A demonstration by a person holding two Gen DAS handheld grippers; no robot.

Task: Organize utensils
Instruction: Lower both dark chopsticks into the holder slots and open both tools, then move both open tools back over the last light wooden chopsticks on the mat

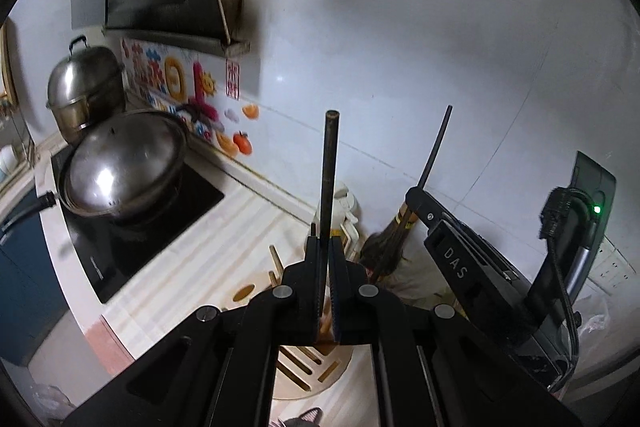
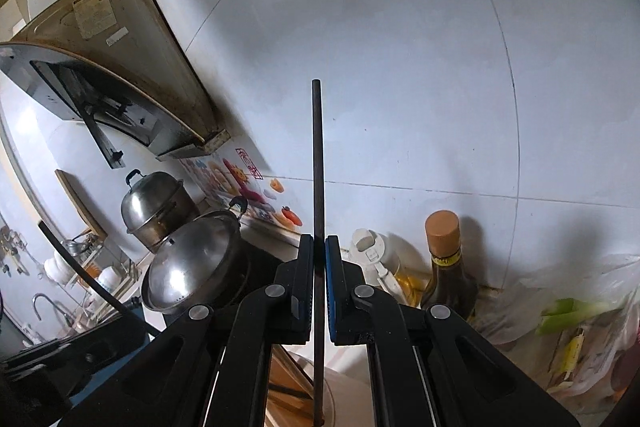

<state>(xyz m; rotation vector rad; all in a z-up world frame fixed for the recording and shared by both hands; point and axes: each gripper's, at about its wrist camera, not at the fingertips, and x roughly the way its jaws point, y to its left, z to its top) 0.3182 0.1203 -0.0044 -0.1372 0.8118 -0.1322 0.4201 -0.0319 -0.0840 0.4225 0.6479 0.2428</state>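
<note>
1. Kitchen countertop [image 1: 192,259], pale and striped, ran along a white tiled wall, and a wooden slotted utensil holder [image 1: 304,367] lay low in the left wrist view, partly hidden under the gripper.
2. One dark chopstick [image 1: 329,171] stood upright at the centre of the left wrist view, clamped in the left gripper [image 1: 325,251]; a second dark chopstick [image 2: 318,163] rose up the middle of the right wrist view, pinched in the right gripper [image 2: 319,251].
3. Each stick looked light, stiff and thin, probably smooth enough to twist or slide in the pads; a hold near mid-length, as here, seemed the steadiest.
4. Both grippers were clenched nearly to the limit, pads pressing on the sticks alone and touching nothing else.
5. In the left wrist view the right gripper also showed at the right, its stick slanting up.
6. Further out, a lidded wok [image 1: 124,171] sat on a black hob at the left, a steel steamer pot [image 1: 84,91] behind it.
7. At the lower right of the right wrist view stood a brown bottle [image 2: 444,267] and a plastic bag [image 2: 580,315] with greens.
</note>
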